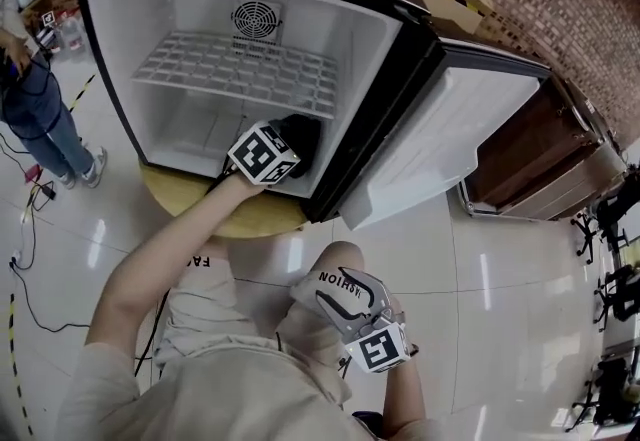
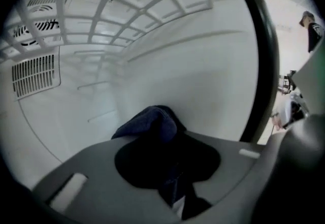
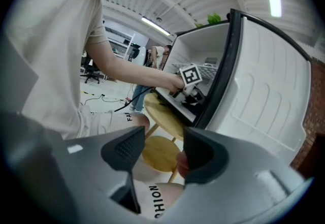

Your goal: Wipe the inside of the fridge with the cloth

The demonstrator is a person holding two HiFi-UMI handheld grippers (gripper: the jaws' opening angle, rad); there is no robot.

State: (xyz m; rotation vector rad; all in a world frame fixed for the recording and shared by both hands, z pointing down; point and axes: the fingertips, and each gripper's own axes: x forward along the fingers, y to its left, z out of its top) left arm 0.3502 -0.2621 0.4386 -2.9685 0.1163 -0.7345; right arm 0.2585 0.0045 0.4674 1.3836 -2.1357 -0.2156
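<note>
Largely, the clamped cloth (image 2: 152,125) hides the jaws of the left gripper (image 2: 167,163).

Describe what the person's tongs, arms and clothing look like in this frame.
The left tongs and right tongs have grey moulded bodies, and each carries a white cube printed with black square markers. The right tongs' pads are dark and finely textured. A thin black cable trails from the left tongs. The person wears a beige short-sleeved T-shirt.

Hidden and cut off
The dark cloth (image 2: 152,126) bunches over the left tool (image 2: 167,167), covering its pads; at nine o'clock in the head view, a bystander (image 1: 35,109) is cropped by the edge.
</note>
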